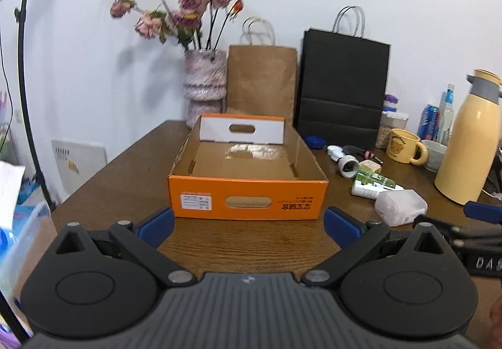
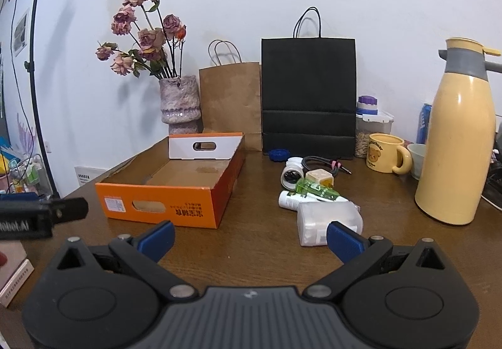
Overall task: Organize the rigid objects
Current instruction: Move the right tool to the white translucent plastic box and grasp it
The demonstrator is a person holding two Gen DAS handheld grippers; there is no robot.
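An empty orange cardboard box (image 1: 248, 201) (image 2: 163, 207) sits on the wooden table. My left gripper (image 1: 248, 228) is open just in front of its near wall, holding nothing. To the box's right lies a pile of small items: a translucent white plastic case (image 2: 326, 222) (image 1: 400, 206), a white tube (image 2: 290, 200), a green bottle (image 2: 317, 189), a white cylinder (image 2: 291, 174), a beige cube (image 2: 318, 176), a blue cap (image 2: 277, 155) and a black cable (image 2: 323, 162). My right gripper (image 2: 249, 239) is open, its right finger just in front of the white case.
A black paper bag (image 2: 309, 94), brown paper bag (image 2: 230, 98) and a vase of dried roses (image 2: 180, 104) stand along the wall. A yellow mug (image 2: 386, 153), cream thermos (image 2: 458, 142) and jar (image 2: 371, 126) stand at right. A light stand (image 2: 34, 82) rises at left.
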